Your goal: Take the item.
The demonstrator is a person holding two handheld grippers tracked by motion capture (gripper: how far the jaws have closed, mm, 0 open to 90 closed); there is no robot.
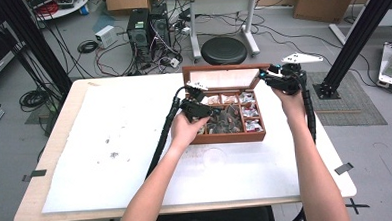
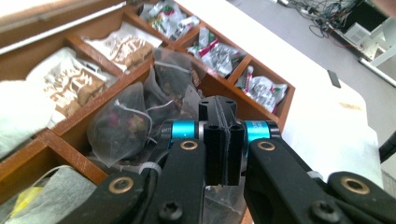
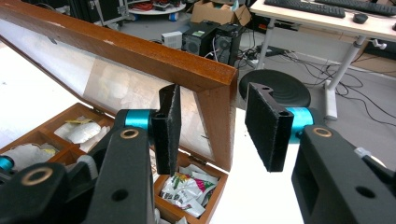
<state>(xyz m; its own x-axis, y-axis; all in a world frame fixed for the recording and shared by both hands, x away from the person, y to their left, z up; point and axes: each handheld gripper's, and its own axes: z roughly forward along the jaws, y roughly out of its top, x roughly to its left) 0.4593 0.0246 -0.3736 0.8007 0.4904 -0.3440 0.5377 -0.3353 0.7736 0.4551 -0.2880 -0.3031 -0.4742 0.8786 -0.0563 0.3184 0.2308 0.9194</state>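
An open wooden tea box (image 1: 230,137) stands at the table's far middle with its glass lid (image 1: 222,79) raised. My left gripper (image 1: 215,111) hangs over the middle compartment. In the left gripper view its jaws (image 2: 218,105) are pressed together just above the dark mesh tea bags (image 2: 123,126); I cannot tell whether a string or tag is pinched. My right gripper (image 1: 262,75) is at the lid's right corner. In the right gripper view its jaws (image 3: 215,100) straddle the lid's wooden side rail (image 3: 217,121), with a gap showing on each side.
Brown-and-white sachets (image 2: 70,84) and green-and-red packets (image 2: 219,51) fill the other compartments. A white mat (image 1: 125,143) with a few dark crumbs (image 1: 114,154) covers the table. Behind the table are a round stool (image 1: 224,50) and computers (image 1: 148,30) on the floor.
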